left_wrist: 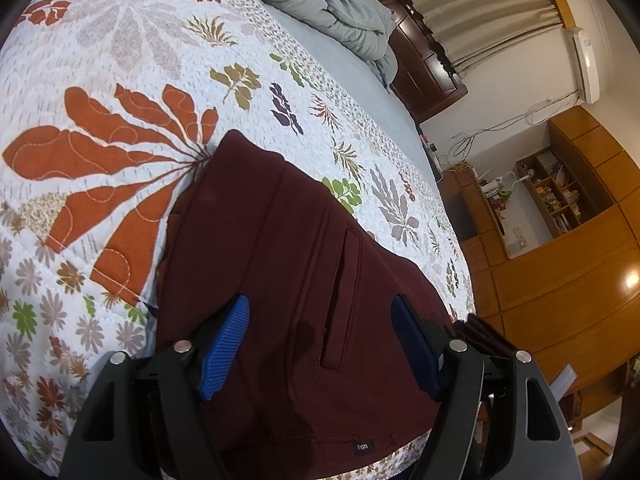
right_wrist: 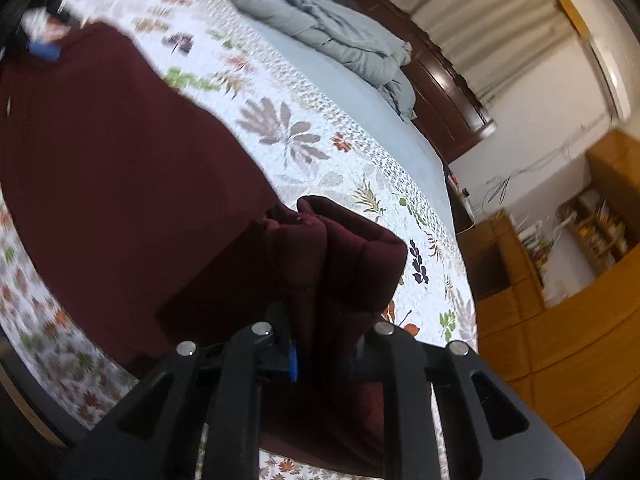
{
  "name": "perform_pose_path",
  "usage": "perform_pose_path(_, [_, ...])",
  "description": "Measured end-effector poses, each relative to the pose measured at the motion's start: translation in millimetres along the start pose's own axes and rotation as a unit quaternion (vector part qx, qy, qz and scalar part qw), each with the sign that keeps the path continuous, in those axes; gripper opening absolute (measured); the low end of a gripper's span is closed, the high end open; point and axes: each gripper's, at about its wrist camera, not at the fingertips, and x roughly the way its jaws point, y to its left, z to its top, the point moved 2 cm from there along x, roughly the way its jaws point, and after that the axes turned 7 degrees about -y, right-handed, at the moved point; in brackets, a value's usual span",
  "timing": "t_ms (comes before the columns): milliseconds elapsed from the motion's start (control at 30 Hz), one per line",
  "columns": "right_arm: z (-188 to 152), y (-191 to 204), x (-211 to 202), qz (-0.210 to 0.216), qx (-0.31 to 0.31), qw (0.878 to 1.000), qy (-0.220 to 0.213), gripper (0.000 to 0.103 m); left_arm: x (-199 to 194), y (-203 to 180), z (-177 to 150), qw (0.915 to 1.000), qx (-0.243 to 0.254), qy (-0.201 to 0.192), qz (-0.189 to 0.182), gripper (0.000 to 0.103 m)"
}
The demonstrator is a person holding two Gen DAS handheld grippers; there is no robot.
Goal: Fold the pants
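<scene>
The bed, under its white quilted cover printed with orange and grey leaves [left_wrist: 120, 168], carries my work, with a rumpled grey-blue duvet [left_wrist: 332, 4] lying far off toward one o'clock. The dark maroon fabric pants [left_wrist: 288, 264] lie spread on the quilt near its close edge, pocket slit up, and seem already doubled leg over leg, though I cannot be sure of the layers. My left claw [left_wrist: 324, 344] hangs wide open above the waist part, blue pads either side of the pocket, gripping nothing. My right claw [right_wrist: 332, 344] is clamped on a bunched, lifted thickness of the pants at six o'clock. I judge the fold across the length is only begun; carrying it over and smoothing remain.
</scene>
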Motion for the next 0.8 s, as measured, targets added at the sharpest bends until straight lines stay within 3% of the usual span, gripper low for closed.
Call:
perform_pose_path(333, [-9,30,13,-0.016,-0.076,0.997,0.018,0.018,0,4,3,0.9999,-0.008,0.001,-0.009,0.074])
perform_pose_path(633, [-27,67,27,-0.07,-0.196,0.978,0.012,0.018,-2,7,3,0.9999,-0.01,0.002,-0.012,0.074])
perform_pose_path(800, [-39,77,31,-0.074,-0.226,0.971,0.006,0.021,-1,7,4,0.9999,-0.008,0.003,-0.013,0.074])
